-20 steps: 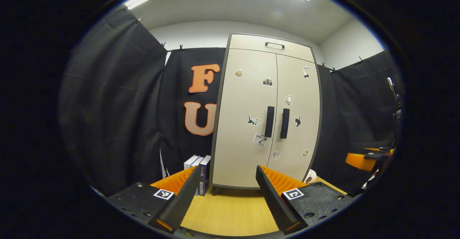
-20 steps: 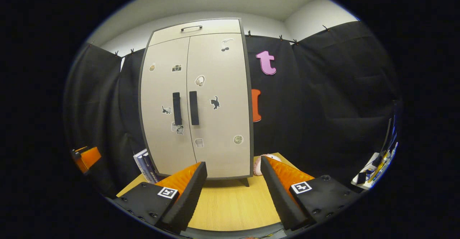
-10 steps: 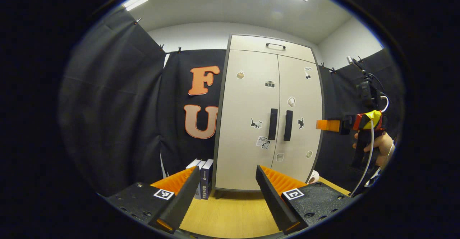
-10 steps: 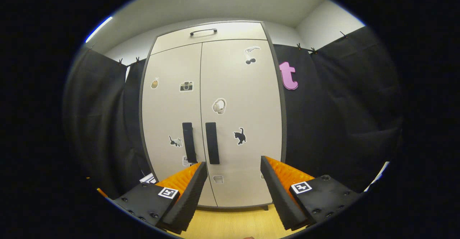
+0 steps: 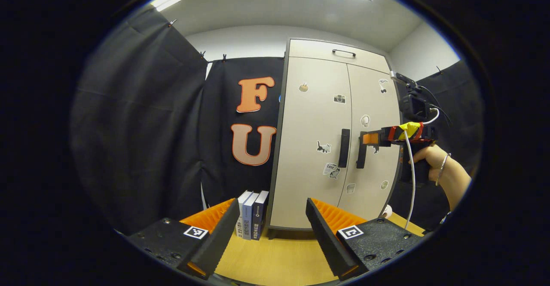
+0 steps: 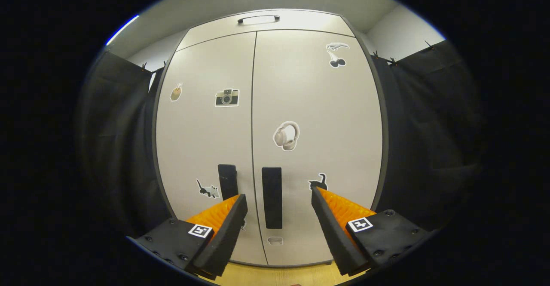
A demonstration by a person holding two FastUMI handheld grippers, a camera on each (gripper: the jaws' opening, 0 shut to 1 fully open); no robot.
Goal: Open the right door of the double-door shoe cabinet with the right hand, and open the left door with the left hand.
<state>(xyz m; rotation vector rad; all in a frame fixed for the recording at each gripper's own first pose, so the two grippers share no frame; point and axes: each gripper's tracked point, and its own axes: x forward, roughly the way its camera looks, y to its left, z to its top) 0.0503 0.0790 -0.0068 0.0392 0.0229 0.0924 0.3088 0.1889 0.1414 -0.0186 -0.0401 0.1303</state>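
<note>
The beige double-door shoe cabinet [image 5: 316,118] stands with both doors closed and stickers on them. Two dark vertical handles sit side by side at the centre seam: the left handle [image 5: 344,147] and the right handle [image 5: 360,156]. My right gripper [image 5: 364,139], held by a hand, reaches the right handle from the right. In the right gripper view the cabinet [image 6: 318,105] is close, and my right gripper [image 6: 279,195] is open with the right handle [image 6: 272,198] between its fingers, untouched; the left handle [image 6: 227,180] lies just beyond the left finger. My left gripper [image 5: 271,204] hangs open well back from the cabinet, above the wooden table [image 5: 275,260].
Three books [image 5: 251,215] stand upright on the table against the cabinet's left side. A small white object [image 5: 387,210] lies by its right foot. A top drawer with a bar handle [image 5: 343,53] caps the cabinet. Black cloth walls close in on both sides.
My right gripper has moved up and in toward the cabinet until its open fingers straddle the right handle. In the left gripper view the cabinet has drifted slightly right.
</note>
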